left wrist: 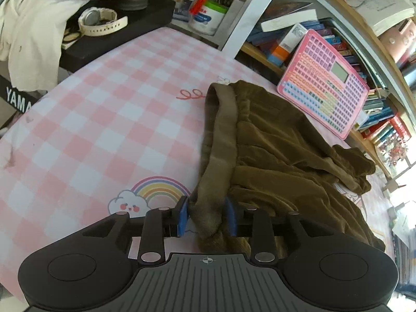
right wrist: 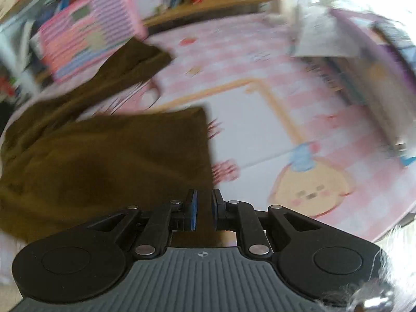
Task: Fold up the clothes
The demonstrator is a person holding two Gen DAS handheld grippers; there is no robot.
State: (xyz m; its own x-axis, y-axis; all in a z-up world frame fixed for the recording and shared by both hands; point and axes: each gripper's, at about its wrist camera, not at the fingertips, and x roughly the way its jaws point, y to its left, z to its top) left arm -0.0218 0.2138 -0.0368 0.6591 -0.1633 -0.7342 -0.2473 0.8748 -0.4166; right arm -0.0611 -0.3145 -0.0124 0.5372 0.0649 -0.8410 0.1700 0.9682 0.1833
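A pair of brown velvet trousers (left wrist: 280, 153) lies on a pink-and-white checked mat (left wrist: 104, 119). Its lighter waistband (left wrist: 223, 135) runs toward me in the left wrist view. My left gripper (left wrist: 207, 215) is shut on the near end of the waistband, which bunches between the blue pads. In the blurred right wrist view the trousers (right wrist: 104, 161) spread to the left. My right gripper (right wrist: 204, 210) is shut on the corner of a trouser leg, whose hem edge (right wrist: 208, 140) runs away from the jaws.
A pink keyboard-like toy board (left wrist: 325, 78) leans on a bookshelf (left wrist: 384, 119) behind the trousers. A black stand with a white watch (left wrist: 104, 22), a cream garment (left wrist: 28, 31) and a pen pot (left wrist: 208, 15) sit at the back left. Papers (right wrist: 319, 36) lie at the mat's far right.
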